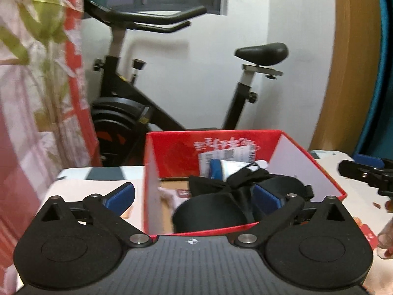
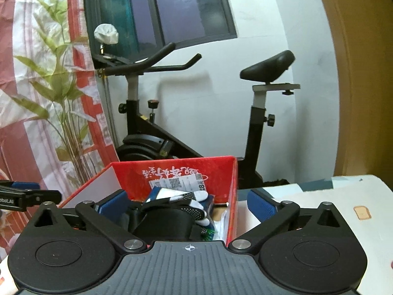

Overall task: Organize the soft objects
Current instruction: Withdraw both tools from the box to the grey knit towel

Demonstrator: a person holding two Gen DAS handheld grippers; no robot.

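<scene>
A red cardboard box (image 1: 172,152) stands on the table; it also shows in the right wrist view (image 2: 172,172). Inside lie black soft items (image 1: 211,211), a white and black dotted glove (image 2: 194,200) and a blue and white packet (image 1: 216,169). My left gripper (image 1: 194,196) is open and empty, with its fingers spread over the box's near rim. My right gripper (image 2: 188,202) is open and empty, above the box's near right corner. Each gripper shows at the edge of the other's view, the right one (image 1: 366,172) and the left one (image 2: 27,196).
A black exercise bike (image 2: 157,135) stands behind the table against the white wall. A curtain with red bands and green leaves (image 2: 49,86) hangs at the left. A wooden panel (image 2: 356,73) stands at the right. The table (image 2: 331,196) carries a patterned cloth.
</scene>
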